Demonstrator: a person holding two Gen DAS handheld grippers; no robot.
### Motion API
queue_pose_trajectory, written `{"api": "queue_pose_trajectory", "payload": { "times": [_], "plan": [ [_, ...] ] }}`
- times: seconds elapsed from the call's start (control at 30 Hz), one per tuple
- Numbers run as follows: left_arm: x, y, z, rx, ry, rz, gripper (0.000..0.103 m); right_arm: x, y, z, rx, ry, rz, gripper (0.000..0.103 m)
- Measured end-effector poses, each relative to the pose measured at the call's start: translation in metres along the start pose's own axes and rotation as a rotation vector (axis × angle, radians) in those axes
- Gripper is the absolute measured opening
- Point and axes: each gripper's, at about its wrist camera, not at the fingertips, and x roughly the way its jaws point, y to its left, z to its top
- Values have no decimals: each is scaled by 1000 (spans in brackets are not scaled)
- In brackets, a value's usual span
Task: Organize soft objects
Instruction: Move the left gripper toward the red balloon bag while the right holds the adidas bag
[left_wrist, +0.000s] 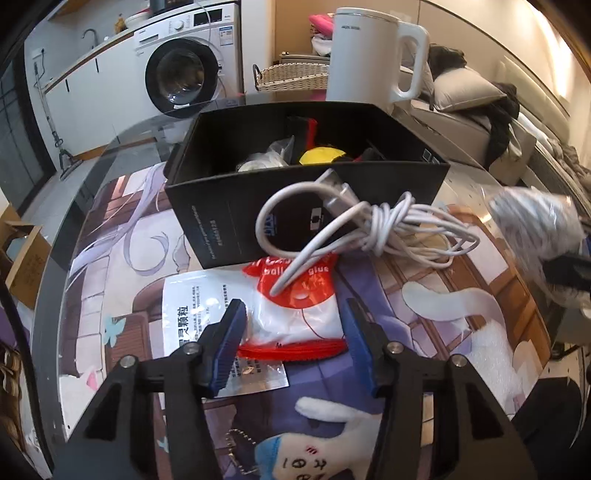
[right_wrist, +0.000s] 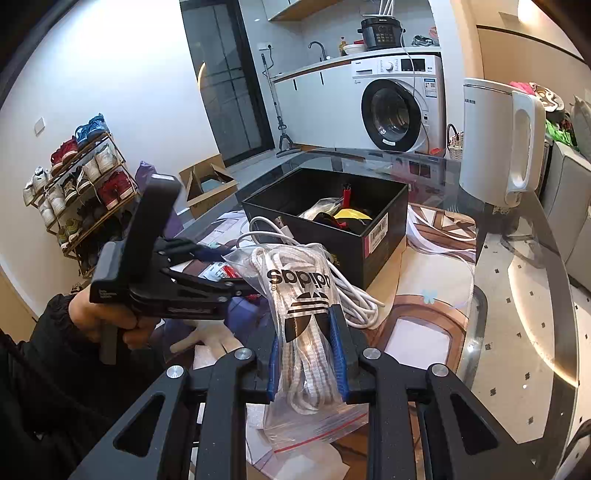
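My right gripper (right_wrist: 304, 354) is shut on a clear Adidas bag of white laces (right_wrist: 299, 295) and holds it above the table; the bag shows blurred at the right of the left wrist view (left_wrist: 535, 218). My left gripper (left_wrist: 293, 332) is open around a red-and-white zip pouch (left_wrist: 295, 302) lying on the table. A coiled white cable (left_wrist: 369, 225) lies against an open black box (left_wrist: 306, 155) that holds soft items. A white plush toy (left_wrist: 325, 439) lies below the left gripper.
A white kettle (left_wrist: 373, 55) stands behind the box. A white printed packet (left_wrist: 192, 317) lies under the pouch on the glass table with a printed mat (left_wrist: 443, 295). A washing machine (right_wrist: 402, 107) and a shoe rack (right_wrist: 81, 184) stand beyond.
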Motion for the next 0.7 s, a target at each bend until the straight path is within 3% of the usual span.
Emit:
{"api": "queue_pose_trajectory", "payload": {
  "times": [0.7],
  "plan": [
    [-49,14,-34,-47,-68,-32,45,-11,8,8,-2,-34,-8,22]
  ]
}}
